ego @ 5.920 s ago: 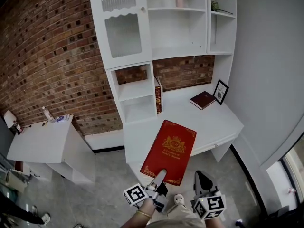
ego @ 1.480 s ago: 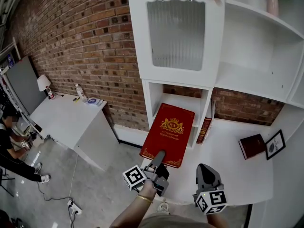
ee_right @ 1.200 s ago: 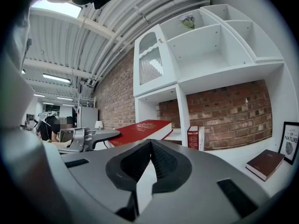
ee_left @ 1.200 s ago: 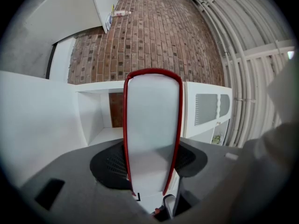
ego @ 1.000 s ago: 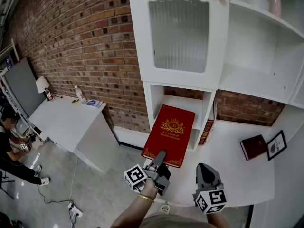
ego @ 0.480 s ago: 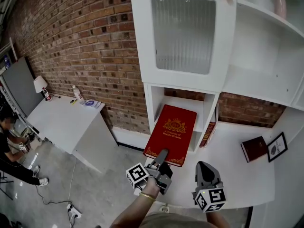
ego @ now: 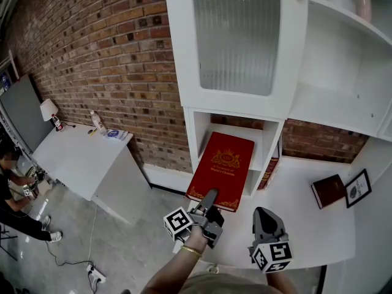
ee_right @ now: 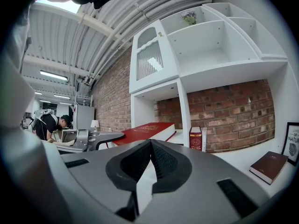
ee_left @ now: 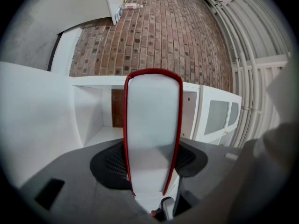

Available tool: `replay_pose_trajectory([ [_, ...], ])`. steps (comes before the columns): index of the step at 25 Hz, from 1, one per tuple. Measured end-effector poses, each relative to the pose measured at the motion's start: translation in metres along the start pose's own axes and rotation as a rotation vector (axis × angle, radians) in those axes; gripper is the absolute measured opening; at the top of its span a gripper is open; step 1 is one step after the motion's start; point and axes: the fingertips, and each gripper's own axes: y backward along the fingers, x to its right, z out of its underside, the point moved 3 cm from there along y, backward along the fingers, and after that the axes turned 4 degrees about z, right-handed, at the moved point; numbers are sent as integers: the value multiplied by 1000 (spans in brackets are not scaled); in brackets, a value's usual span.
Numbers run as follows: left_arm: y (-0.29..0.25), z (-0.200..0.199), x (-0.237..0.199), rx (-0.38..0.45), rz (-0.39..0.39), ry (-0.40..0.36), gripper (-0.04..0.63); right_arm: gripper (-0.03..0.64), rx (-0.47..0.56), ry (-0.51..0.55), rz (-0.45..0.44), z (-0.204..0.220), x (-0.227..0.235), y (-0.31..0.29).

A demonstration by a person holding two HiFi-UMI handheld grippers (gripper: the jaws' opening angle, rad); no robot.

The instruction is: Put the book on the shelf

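Observation:
A large red book with a gold crest is clamped at its near edge by my left gripper, cover up. It tilts up toward the lower open cubby of the white shelf unit, its far end at the cubby's mouth. In the left gripper view the book's white page edge fills the gap between the jaws. My right gripper hangs shut and empty over the desk, to the right of the book. In the right gripper view the red book lies to the left of that gripper.
A thin red book stands right of the cubby's wall. A dark book and a framed picture rest on the white desk. At left are a low white table, a brick wall and a seated person.
The book was lifted off the desk and carried up to the cubby. Over the last second it edged slightly further toward the opening. The right gripper stayed put.

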Motion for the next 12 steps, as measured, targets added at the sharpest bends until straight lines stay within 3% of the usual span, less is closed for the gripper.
replay_pose_trajectory([
  [12,-20,-7,-2,2,-2,0,242,6,0,7,18,0,2,-12],
])
